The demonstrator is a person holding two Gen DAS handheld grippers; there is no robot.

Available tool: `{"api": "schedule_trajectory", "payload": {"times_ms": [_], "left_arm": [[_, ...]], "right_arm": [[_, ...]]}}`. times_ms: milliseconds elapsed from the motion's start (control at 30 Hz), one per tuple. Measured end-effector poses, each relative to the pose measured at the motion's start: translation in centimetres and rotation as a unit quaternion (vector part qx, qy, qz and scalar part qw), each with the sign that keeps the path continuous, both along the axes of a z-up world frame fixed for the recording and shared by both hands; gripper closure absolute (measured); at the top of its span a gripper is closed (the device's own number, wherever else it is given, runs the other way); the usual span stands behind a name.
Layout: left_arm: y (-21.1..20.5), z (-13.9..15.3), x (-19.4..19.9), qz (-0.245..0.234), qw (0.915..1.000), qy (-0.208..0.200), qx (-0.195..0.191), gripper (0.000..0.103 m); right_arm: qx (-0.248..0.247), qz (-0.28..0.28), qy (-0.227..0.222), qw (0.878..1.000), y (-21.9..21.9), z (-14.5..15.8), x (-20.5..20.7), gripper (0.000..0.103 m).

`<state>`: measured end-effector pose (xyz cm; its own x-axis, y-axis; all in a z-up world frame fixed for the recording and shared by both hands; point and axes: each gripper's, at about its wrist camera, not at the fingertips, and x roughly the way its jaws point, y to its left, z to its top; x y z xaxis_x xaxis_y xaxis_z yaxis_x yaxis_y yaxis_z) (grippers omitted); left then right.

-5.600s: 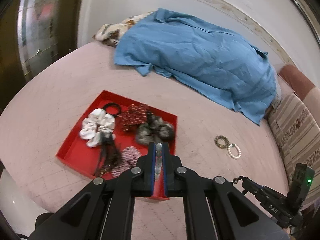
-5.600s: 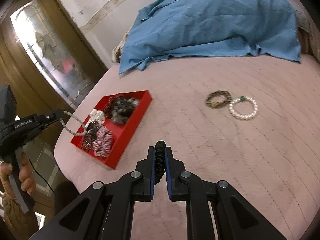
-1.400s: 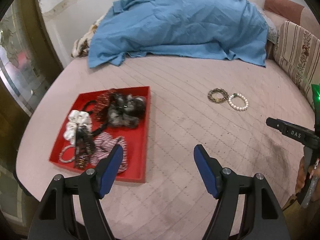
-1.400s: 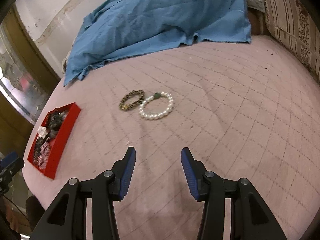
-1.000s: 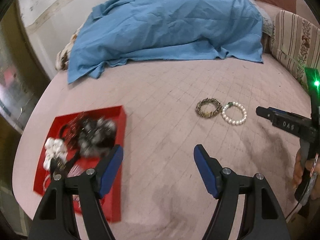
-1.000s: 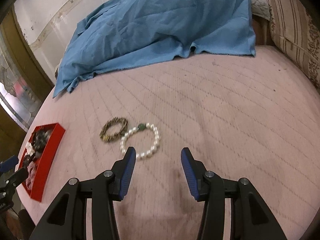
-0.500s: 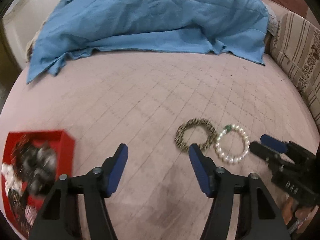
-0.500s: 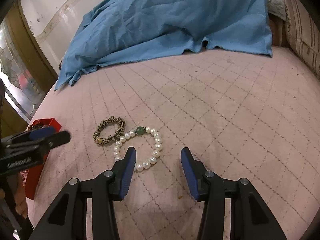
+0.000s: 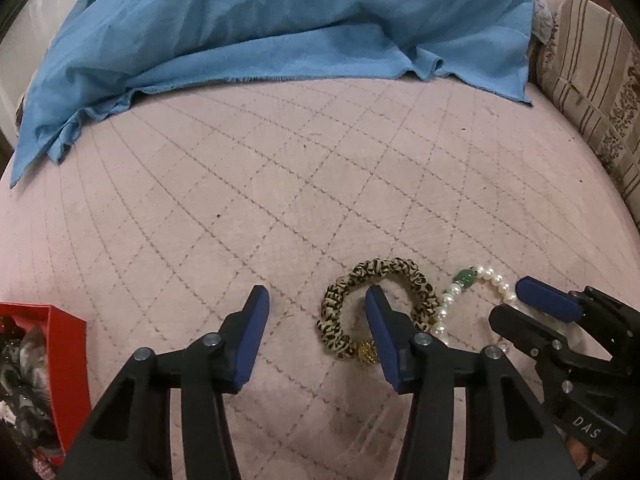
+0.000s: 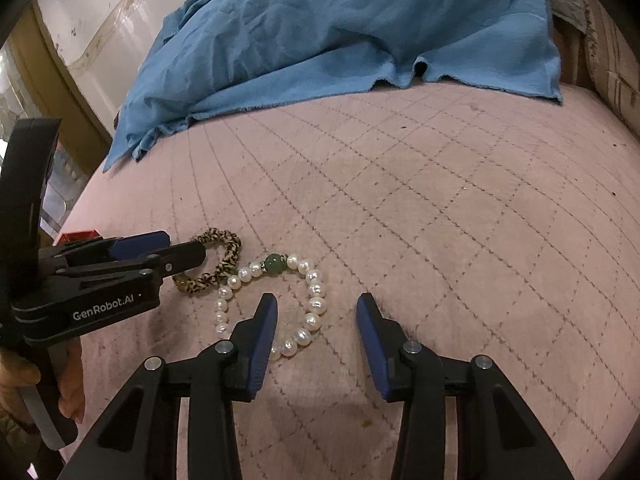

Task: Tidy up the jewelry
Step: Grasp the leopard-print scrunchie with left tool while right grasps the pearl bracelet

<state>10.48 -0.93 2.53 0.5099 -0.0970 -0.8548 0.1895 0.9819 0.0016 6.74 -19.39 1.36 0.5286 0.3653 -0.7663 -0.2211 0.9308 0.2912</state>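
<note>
Closing in on two loops lying touching near the middle of the quilted pink bed (image 9: pixel 280 184), well clear of the red tray (image 9: pixel 66 344) at its left edge: left claw (image 9: pixel 316 320) part-open, jaws just narrowing, one finger inside the leopard-print band (image 9: pixel 378 308), nothing gripped. Right claw (image 10: pixel 316 326) part-open astride the near arc of the pearl bracelet (image 10: pixel 316 304), not yet pinching. Probably light; band soft, pearls hard and slippery, so best pinched across a single strand.
</note>
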Motion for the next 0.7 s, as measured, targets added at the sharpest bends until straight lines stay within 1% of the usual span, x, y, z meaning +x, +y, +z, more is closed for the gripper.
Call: {"api": "schedule_trajectory", "payload": {"times_ms": [100, 167, 233, 267, 300, 333, 400, 500, 700], "left_arm": [[-0.6, -0.3, -0.1, -0.003, 0.9999, -0.010, 0.012, 0.054], [-0.7, -0.4, -0.2, 0.000, 0.9998, -0.016, 0.014, 0.054], [-0.7, -0.4, -0.2, 0.003, 0.9998, -0.016, 0.013, 0.057], [-0.9, -0.3, -0.3, 0.001, 0.9998, -0.016, 0.013, 0.070], [-1.0, -0.2, -0.3, -0.002, 0.9998, -0.014, 0.015, 0.090], [-1.2, -0.1, -0.4, -0.005, 0.9998, -0.011, 0.017, 0.097], [-1.4, 0.2, -0.5, -0.009, 0.9999, -0.003, 0.014, 0.097], [-1.3, 0.7, -1.0, -0.005, 1.0000, 0.001, 0.006, 0.097], [-1.5, 3.2, -3.4, -0.018, 0.9996, -0.022, 0.008, 0.097]], "right_arm": [[-0.012, 0.004, -0.003, 1.000, 0.4, -0.1, 0.1, 0.058], [-0.021, 0.004, -0.006, 1.000, 0.6, -0.1, 0.1, 0.061], [-0.026, 0.000, -0.008, 1.000, 0.6, -0.1, 0.0, 0.072], [-0.024, -0.003, -0.008, 1.000, 0.5, -0.1, 0.1, 0.076], [-0.020, -0.007, -0.008, 1.000, 0.3, -0.1, 0.1, 0.084], [-0.017, -0.009, -0.008, 1.000, 0.1, 0.0, 0.1, 0.089], [-0.010, -0.011, -0.009, 1.000, -0.1, 0.1, 0.1, 0.091], [0.000, -0.011, -0.012, 1.000, -0.4, 0.4, -0.1, 0.092], [0.021, -0.017, -0.027, 0.999, -0.8, 1.5, -0.5, 0.092]]}}
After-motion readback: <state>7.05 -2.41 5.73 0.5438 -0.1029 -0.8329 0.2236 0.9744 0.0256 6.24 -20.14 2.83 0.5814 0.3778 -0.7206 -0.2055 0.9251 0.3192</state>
